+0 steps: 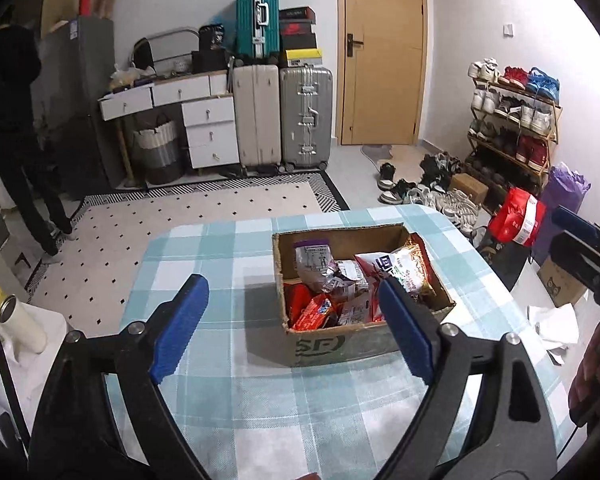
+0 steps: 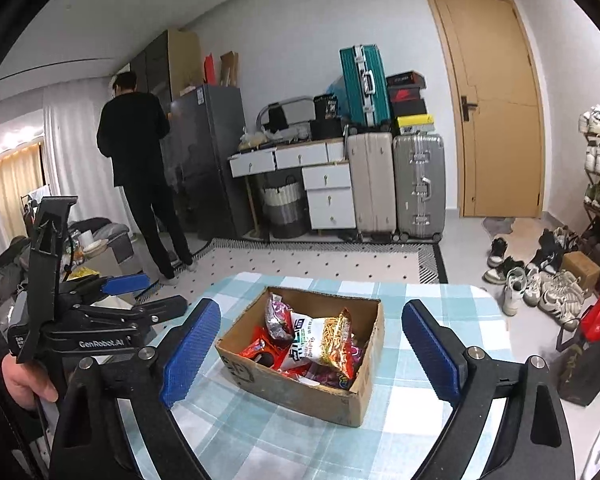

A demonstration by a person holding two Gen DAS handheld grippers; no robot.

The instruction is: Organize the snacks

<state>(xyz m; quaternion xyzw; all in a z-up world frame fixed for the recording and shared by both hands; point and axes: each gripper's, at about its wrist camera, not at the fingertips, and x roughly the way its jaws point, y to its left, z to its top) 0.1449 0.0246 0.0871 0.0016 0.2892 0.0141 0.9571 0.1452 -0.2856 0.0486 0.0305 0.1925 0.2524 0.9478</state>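
Observation:
An open cardboard box [image 1: 336,346] [image 2: 300,396] stands on the table with the blue-and-white checked cloth [image 1: 228,400] [image 2: 260,440]. It is full of snack packets: red packets [image 1: 312,312], a silver-purple packet [image 1: 314,258] [image 2: 278,316] and a white-and-orange bag of sticks [image 1: 404,268] [image 2: 328,340]. My left gripper [image 1: 292,304] is open and empty, above the table just before the box. My right gripper [image 2: 312,328] is open and empty, hovering before the box. The left gripper also shows at the left of the right wrist view [image 2: 112,296].
A person in black [image 2: 140,160] stands at a grey fridge [image 2: 208,152] across the room. Suitcases [image 1: 284,116], a white drawer desk [image 1: 188,108], a wooden door [image 1: 380,52] and a shoe rack [image 1: 512,120] with loose shoes line the far side. A red bag [image 1: 518,216] sits right of the table.

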